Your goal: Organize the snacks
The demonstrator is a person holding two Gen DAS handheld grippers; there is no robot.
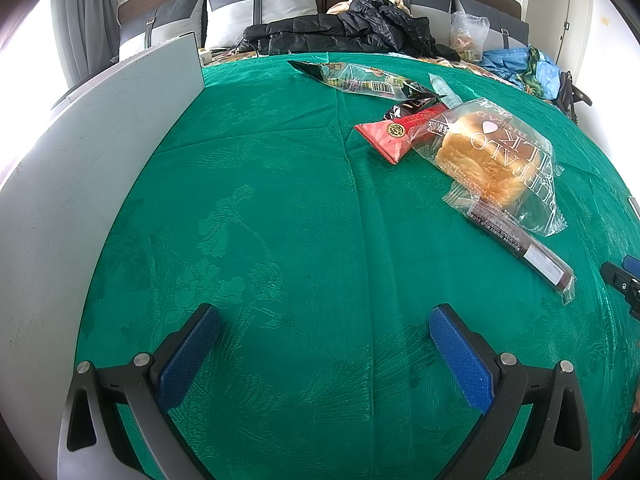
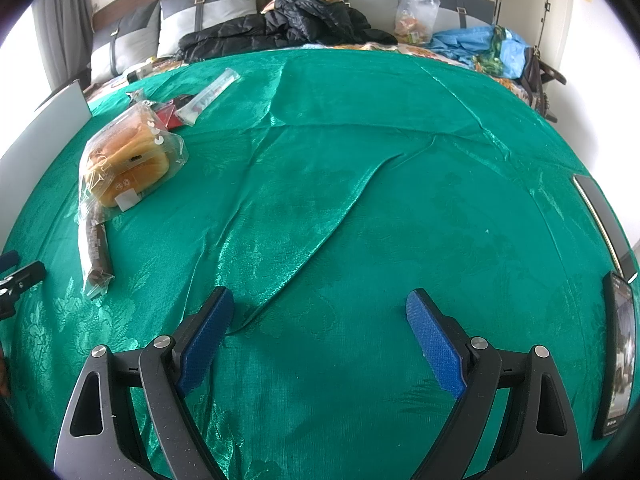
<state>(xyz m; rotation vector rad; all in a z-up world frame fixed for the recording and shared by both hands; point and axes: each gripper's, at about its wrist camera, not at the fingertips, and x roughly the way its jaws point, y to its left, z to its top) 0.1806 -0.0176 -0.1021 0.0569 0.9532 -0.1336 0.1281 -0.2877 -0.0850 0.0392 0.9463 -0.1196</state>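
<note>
In the left wrist view, the left gripper (image 1: 324, 334) hung over the green cloth (image 1: 260, 220) with its jaws wide apart and nothing between them. The bread bag (image 1: 486, 156) lay ahead to the right, touching the red packet (image 1: 394, 134) and resting on the long dark bar (image 1: 520, 238).

In the right wrist view, the right gripper (image 2: 320, 322) was also spread apart and held nothing. The bread bag (image 2: 128, 158) lay far to its left.

"MILK" on bread bag (image 1: 494, 152)
</note>
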